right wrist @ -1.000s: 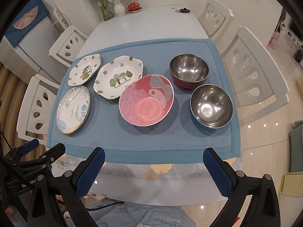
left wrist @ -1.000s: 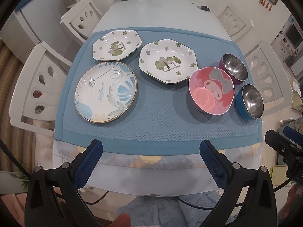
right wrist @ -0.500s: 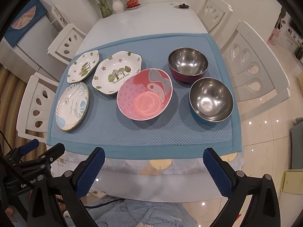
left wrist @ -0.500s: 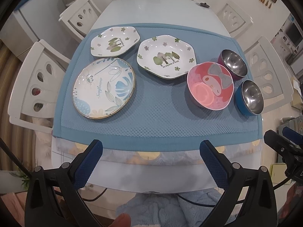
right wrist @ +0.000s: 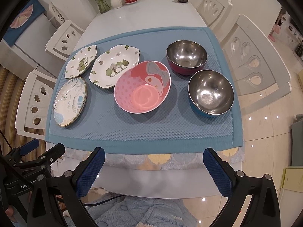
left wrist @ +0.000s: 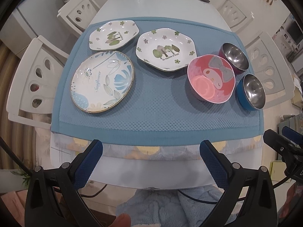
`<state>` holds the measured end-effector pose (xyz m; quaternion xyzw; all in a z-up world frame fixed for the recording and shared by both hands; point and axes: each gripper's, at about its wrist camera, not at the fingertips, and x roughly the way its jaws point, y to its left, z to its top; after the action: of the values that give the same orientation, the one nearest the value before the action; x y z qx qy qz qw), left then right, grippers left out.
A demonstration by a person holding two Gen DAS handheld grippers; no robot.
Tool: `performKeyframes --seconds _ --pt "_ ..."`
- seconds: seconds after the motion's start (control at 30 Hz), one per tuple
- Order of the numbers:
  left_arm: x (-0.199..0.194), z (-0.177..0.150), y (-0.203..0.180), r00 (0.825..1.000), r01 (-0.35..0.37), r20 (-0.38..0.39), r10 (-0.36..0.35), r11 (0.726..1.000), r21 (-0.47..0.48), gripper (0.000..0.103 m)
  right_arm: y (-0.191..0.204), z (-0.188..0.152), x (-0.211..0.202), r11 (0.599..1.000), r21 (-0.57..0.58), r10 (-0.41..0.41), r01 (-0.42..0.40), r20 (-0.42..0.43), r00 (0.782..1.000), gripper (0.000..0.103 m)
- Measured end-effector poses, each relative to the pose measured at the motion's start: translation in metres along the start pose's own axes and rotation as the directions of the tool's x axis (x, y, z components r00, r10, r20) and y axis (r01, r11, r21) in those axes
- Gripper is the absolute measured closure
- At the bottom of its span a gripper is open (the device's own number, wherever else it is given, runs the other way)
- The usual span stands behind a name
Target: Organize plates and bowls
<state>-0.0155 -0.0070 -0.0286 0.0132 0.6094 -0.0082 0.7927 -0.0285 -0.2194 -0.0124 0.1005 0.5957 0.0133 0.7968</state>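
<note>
Blue mat [left wrist: 151, 117] lies bare at its near edge; both hand-held grippers [left wrist: 151, 149] [right wrist: 153, 158] gape, holding nothing.

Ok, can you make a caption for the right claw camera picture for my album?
Open right claw waits before the blue mat with three plates, a pink bowl and two steel bowls.

"sunflower" on round plate [left wrist: 102, 82], "an expanse of forest", seemingly, on hexagonal plate [left wrist: 166, 49]
</note>
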Motion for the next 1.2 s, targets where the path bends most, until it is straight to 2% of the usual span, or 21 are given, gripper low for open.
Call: performKeyframes --seconds 0.37,0.67,1.2 --pt "0.0015 -0.0011 0.0001 1.0 -0.011 -0.009 0.011 1.0 0.003 0.001 0.004 -0.0014 0.0047 1.0 -0.011 0.02 -0.02 -0.006 1.0 0.0" --pt "0.0042 -0.0032 0.001 1.0 0.013 -0.008 -0.013 1.0 0.005 0.001 0.0041 -0.0023 0.0043 0.999 -0.005 0.034 -0.034 -0.016 0.999 0.0" --pt "0.0071 -0.0029 0.002 1.0 0.007 -0.01 -0.007 1.0 0.007 0.001 0.0018 -0.0007 0.0049 1.0 0.006 0.015 -0.015 -0.034 0.999 0.0"
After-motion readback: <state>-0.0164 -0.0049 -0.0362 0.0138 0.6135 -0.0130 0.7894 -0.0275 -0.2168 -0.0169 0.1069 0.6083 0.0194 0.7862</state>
